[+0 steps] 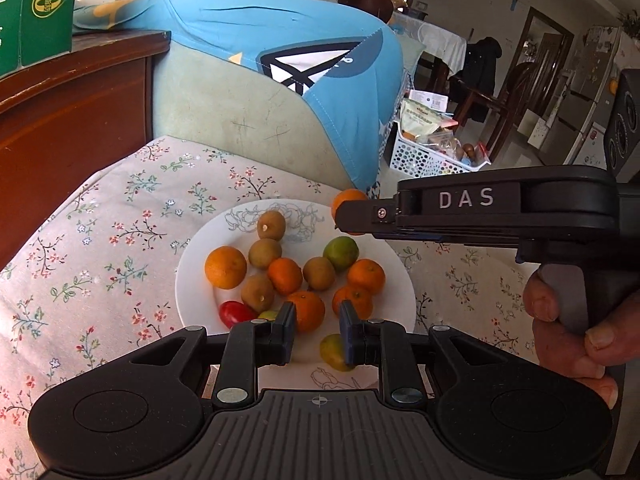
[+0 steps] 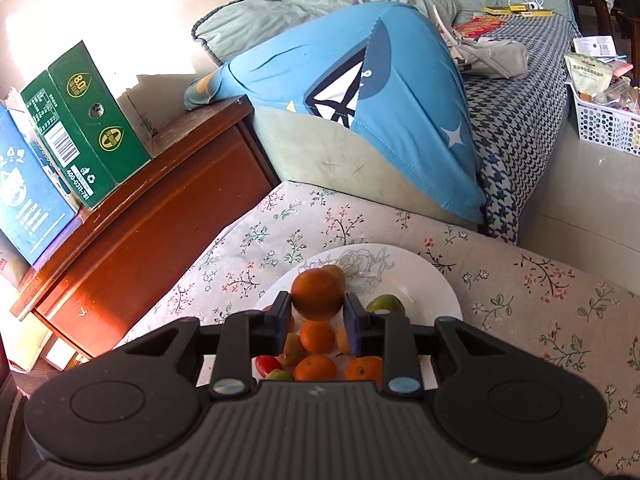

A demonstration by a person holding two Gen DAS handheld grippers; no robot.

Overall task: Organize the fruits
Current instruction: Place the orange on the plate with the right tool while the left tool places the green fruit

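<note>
A white plate on the floral cloth holds several oranges, several brown kiwis, a green citrus and a red tomato. My left gripper is open and empty, low over the plate's near rim, with a greenish fruit beside its right finger. My right gripper is shut on an orange and holds it above the plate. In the left wrist view that gripper comes in from the right with the orange at its tip, over the plate's far right rim.
A brown wooden cabinet with a green box and a blue box stands left of the table. A sofa with a blue cloth is behind it. A white perforated basket of snacks stands on the floor to the right.
</note>
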